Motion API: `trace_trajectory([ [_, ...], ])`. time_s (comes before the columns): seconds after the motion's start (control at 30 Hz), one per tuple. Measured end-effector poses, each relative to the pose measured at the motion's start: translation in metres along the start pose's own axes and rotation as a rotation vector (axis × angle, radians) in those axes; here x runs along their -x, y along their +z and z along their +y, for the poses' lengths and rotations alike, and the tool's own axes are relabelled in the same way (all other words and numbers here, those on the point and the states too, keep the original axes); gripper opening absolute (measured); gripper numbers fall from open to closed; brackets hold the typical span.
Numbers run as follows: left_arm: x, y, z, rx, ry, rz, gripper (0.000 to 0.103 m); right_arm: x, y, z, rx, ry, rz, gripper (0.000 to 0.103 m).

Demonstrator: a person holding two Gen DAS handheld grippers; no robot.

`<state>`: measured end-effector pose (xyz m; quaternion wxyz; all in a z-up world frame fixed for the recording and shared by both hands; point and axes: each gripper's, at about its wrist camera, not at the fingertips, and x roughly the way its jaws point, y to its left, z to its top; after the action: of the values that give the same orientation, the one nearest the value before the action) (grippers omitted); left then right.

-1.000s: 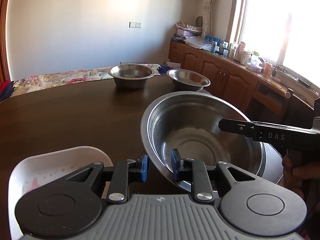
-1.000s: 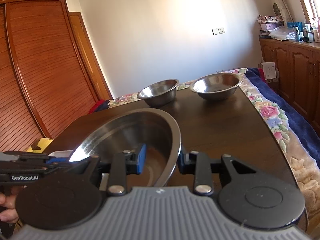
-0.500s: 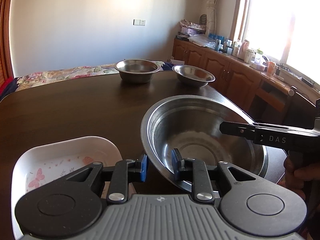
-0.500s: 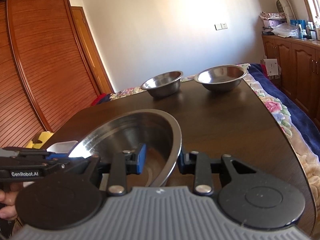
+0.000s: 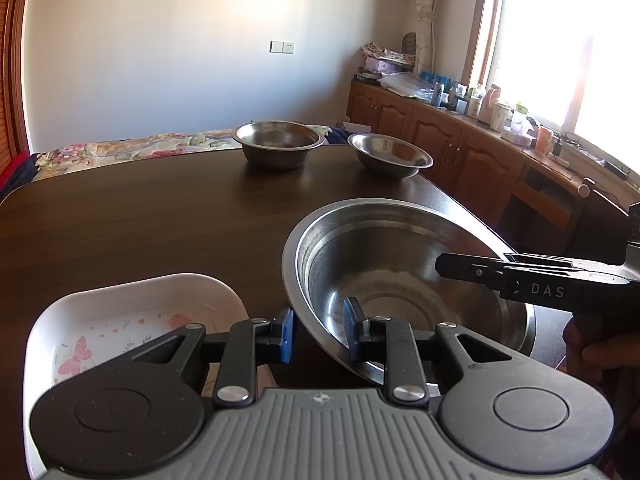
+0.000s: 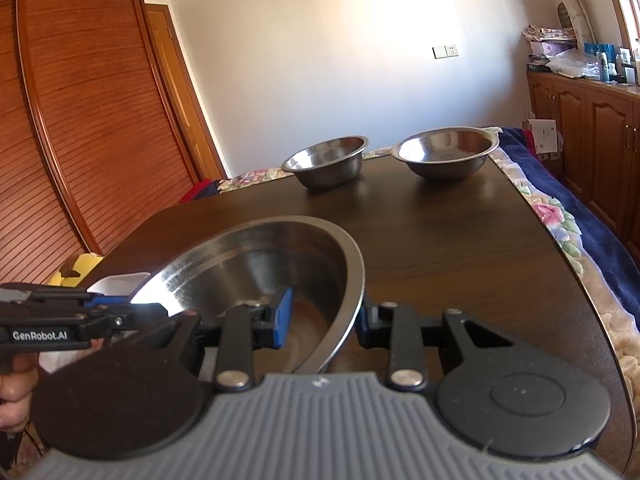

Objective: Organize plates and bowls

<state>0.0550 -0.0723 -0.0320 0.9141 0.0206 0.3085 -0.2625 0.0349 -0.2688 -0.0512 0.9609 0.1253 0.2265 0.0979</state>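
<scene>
A large steel bowl (image 5: 400,264) (image 6: 272,268) hangs tilted over the near part of the dark wooden table (image 5: 140,220). My left gripper (image 5: 319,334) is shut on its near-left rim. My right gripper (image 6: 324,318) is shut on the opposite rim, with one finger inside the bowl and one outside. A white plate with a butterfly print (image 5: 132,312) lies on the table just left of the bowl. Two smaller steel bowls, one (image 5: 279,148) (image 6: 326,162) and another (image 5: 390,156) (image 6: 446,152), stand side by side at the far edge, apart from each other.
Wooden cabinets (image 5: 460,148) cluttered with bottles run under the window on the right. A bed with a floral cover (image 5: 120,148) lies beyond the table. A slatted wooden wardrobe (image 6: 60,120) stands on the left. A hand holds each gripper's handle.
Both grippers have drawn back toward the near side with the large bowl held between them. More of the white plate shows, and the two far bowls look smaller and farther.
</scene>
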Motion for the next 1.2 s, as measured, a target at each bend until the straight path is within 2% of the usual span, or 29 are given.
trace_trajectory([
  [0.27,0.002,0.000,0.000,-0.007,0.010,-0.006,0.028,0.003,0.005,0.003,0.028,-0.013,0.004,0.036],
  [0.8,0.014,0.013,0.002,-0.024,0.029,-0.045,0.028,0.025,0.039,0.006,0.116,-0.056,-0.064,0.037],
  [1.2,0.017,0.035,0.007,-0.043,0.037,-0.084,0.034,0.016,0.066,0.006,0.175,-0.067,-0.060,0.037],
])
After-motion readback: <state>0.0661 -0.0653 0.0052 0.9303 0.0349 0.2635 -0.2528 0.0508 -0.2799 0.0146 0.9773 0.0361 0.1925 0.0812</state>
